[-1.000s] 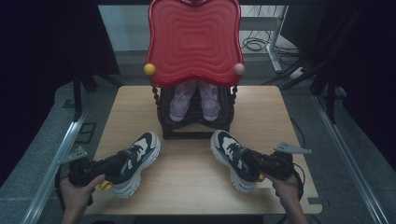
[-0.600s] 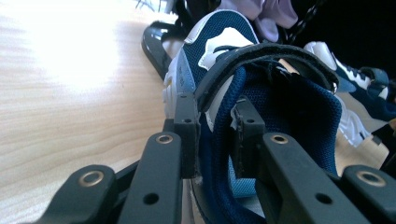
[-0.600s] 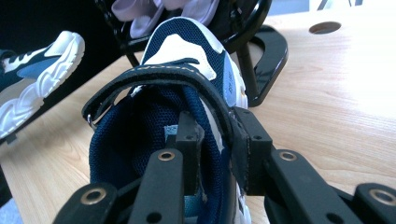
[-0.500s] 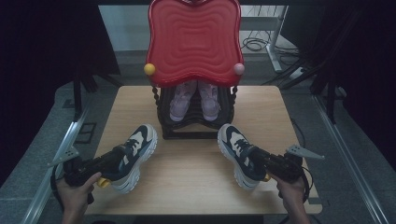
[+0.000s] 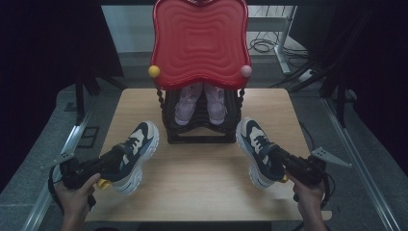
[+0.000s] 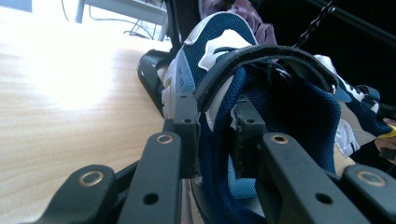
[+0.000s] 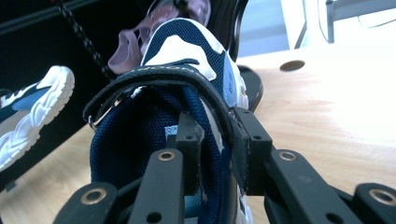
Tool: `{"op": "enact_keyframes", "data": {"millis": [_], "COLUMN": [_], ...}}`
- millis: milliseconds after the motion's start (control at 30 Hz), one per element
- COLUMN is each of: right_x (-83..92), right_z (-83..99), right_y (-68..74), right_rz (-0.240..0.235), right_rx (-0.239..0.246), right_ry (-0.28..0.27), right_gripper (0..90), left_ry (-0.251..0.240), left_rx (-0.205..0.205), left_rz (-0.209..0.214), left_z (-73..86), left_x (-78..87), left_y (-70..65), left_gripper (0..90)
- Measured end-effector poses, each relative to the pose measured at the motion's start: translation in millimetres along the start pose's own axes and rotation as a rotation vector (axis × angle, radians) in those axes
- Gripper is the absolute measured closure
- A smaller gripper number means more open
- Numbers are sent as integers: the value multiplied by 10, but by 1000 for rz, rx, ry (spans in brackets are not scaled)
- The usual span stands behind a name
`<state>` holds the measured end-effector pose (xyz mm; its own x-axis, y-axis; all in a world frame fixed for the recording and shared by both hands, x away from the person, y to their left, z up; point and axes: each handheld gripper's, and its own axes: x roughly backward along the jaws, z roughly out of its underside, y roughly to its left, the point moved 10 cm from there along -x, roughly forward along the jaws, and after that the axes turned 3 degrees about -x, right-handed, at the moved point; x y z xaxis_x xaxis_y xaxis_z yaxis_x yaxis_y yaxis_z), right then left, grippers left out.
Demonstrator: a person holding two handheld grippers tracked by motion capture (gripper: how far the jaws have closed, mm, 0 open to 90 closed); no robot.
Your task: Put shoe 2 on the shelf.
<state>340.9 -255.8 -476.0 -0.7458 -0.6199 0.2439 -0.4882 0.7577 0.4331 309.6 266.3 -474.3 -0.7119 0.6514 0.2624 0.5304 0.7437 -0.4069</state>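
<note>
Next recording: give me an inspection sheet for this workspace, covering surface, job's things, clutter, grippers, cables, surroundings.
Surface: wooden table, bare between the shoes.
Job's things: left sneaker and right sneaker, navy and white, toes toward the black shoe rack; pink shoes sit in the rack under a red top.
Clutter: nothing seen.
Grippers: left hand-held gripper clamps the left sneaker's heel collar, one jaw inside, one outside; right hand-held gripper grips the right sneaker likewise.
Cables: loose cables on the floor behind the table.
Surroundings: dark curtains at both sides, grey floor.
</note>
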Motion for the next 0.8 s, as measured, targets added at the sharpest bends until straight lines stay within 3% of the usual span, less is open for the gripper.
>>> {"op": "enact_keyframes", "data": {"millis": [300, 800], "right_x": [73, 25], "right_z": [-240, -567], "right_y": [-84, -113], "right_rz": [20, 31], "right_rx": [-28, -25], "right_ry": [-83, -125], "right_gripper": [745, 744], "left_ry": [-33, -81], "left_rx": [-2, -3], "left_rz": [6, 9], "left_z": [-189, -496], "left_x": [-27, -100], "left_y": [-17, 8], "left_gripper": [759, 758]}}
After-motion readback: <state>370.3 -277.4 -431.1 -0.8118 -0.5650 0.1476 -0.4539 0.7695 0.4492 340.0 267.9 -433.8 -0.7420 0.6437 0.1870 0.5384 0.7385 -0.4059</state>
